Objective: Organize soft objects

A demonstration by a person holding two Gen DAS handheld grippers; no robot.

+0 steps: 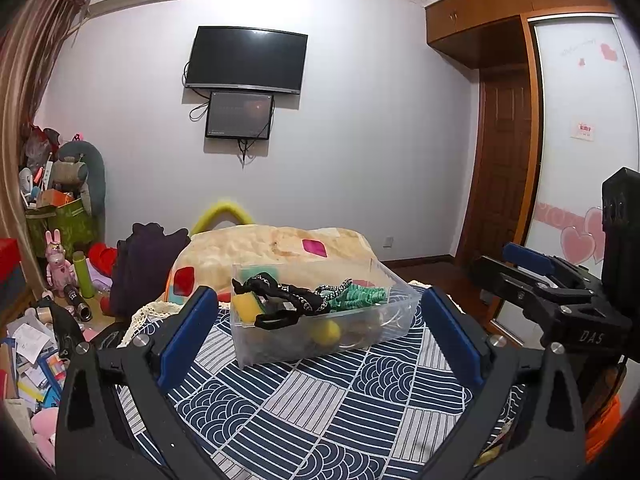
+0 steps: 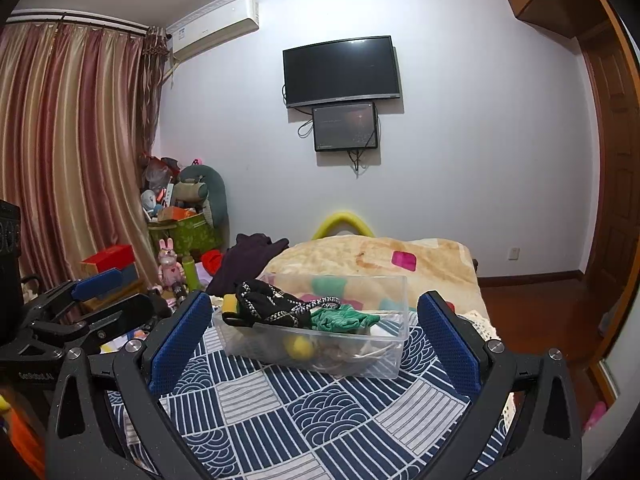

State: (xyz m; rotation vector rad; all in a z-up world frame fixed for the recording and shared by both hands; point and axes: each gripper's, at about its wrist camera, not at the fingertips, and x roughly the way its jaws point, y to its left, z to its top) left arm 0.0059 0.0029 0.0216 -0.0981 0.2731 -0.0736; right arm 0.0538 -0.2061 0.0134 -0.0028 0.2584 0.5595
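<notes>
Both tools are up over the bed, and we have the clear plastic bin [image 1: 320,320] dead ahead on the navy-and-white patterned bedspread [image 1: 320,408]. Left tool [image 1: 316,320]: blue pads spread wide, released, nothing between them. Right tool [image 2: 314,324]: same story, fingers apart and empty.

Inside the bin we see a black patterned fabric piece [image 1: 288,298] draped on top, a green fabric piece [image 1: 360,296] beside it, a yellow sponge [image 1: 246,306] at the left end and a yellow ball [image 1: 326,332] low against the front wall.

The left wrist view gives us the right tool off at its right edge, plus a sliding wardrobe door with pink hearts [image 1: 580,200] and a littered patch of floor [image 1: 28,360] at the left. The right wrist view gives us the left tool at its left edge and the striped curtains [image 2: 72,152] in full, with an air conditioner [image 2: 216,28] above.

Behind the bin lies a cream blanket [image 2: 372,260]. A dark television [image 2: 340,70] and a smaller screen [image 2: 345,126] hang on the pale wall, and toys are piled in the corner.
</notes>
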